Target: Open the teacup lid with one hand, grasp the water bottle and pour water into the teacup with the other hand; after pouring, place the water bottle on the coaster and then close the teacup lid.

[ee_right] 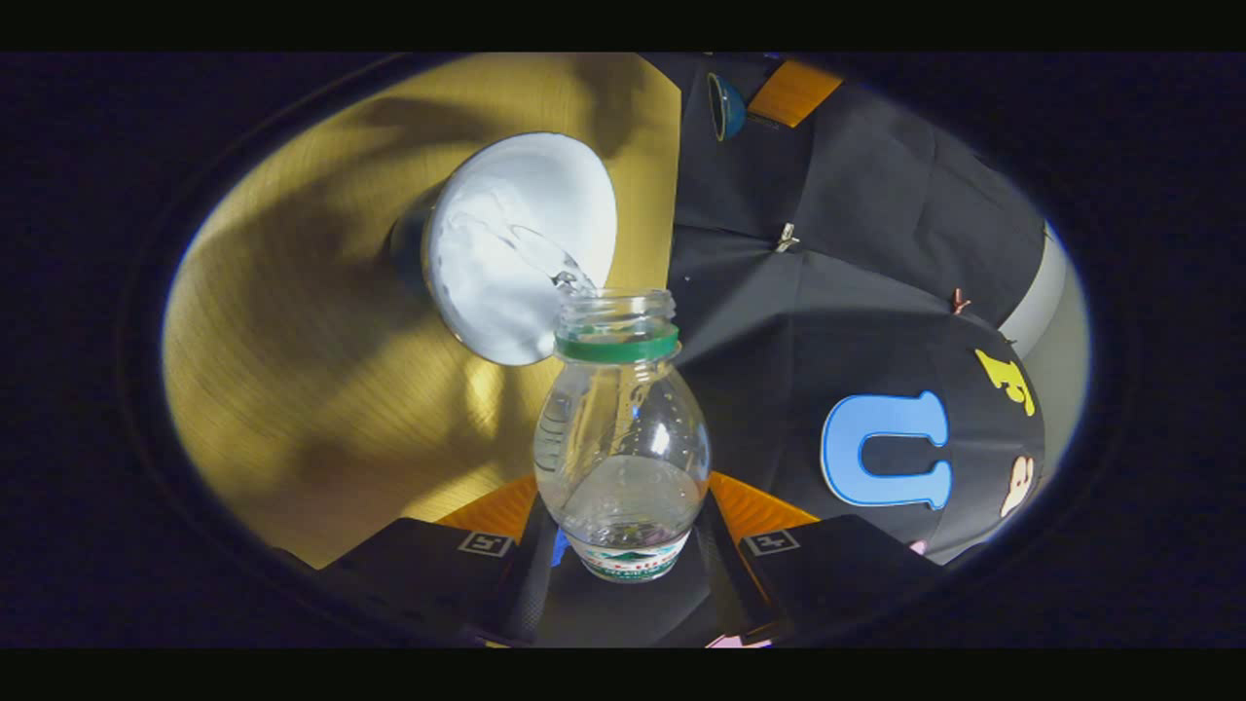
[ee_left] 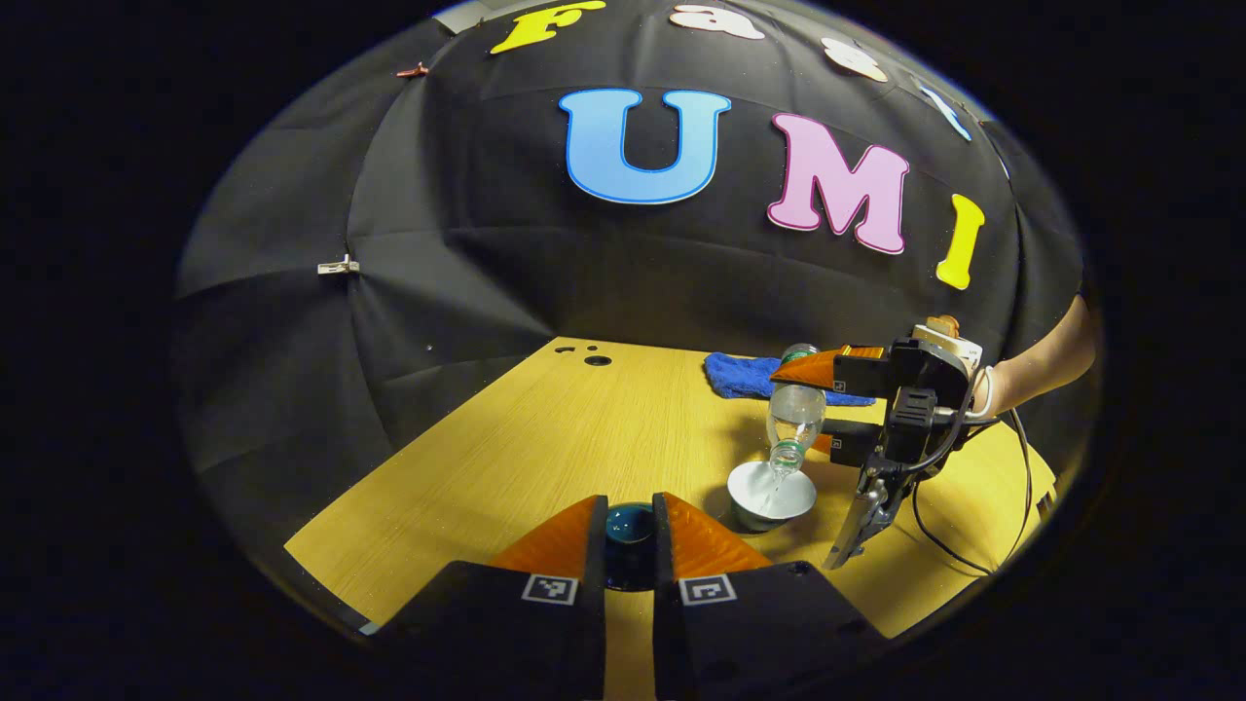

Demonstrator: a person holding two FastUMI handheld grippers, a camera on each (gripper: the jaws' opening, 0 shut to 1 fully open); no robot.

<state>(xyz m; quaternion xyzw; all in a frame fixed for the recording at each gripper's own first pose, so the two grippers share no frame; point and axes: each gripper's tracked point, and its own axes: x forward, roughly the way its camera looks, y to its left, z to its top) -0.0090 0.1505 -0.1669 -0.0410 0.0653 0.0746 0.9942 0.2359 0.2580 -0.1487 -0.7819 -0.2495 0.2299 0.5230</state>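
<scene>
My left gripper (ee_left: 629, 508) is shut on a dark blue teacup lid (ee_left: 630, 534), held up off the table. To its right stands the uncovered teacup (ee_left: 772, 492), white inside. Above it my right gripper (ee_left: 816, 409) is shut on a clear water bottle (ee_left: 796, 411), which is tipped neck down with water running into the cup. In the right gripper view the bottle (ee_right: 623, 448) sits between my right gripper's (ee_right: 623, 531) fingers. Its open mouth points at the teacup (ee_right: 521, 243), and a thin stream (ee_right: 545, 258) is falling in. The lid (ee_right: 725, 105) shows farther off in the left gripper.
A blue cloth mat (ee_left: 745, 375) lies on the wooden table (ee_left: 545, 438) behind the cup, near the back edge. A person's forearm (ee_left: 1042, 365) comes in from the right, and a black cable (ee_left: 973, 550) hangs below the right gripper. Two small holes (ee_left: 596, 360) mark the far table corner.
</scene>
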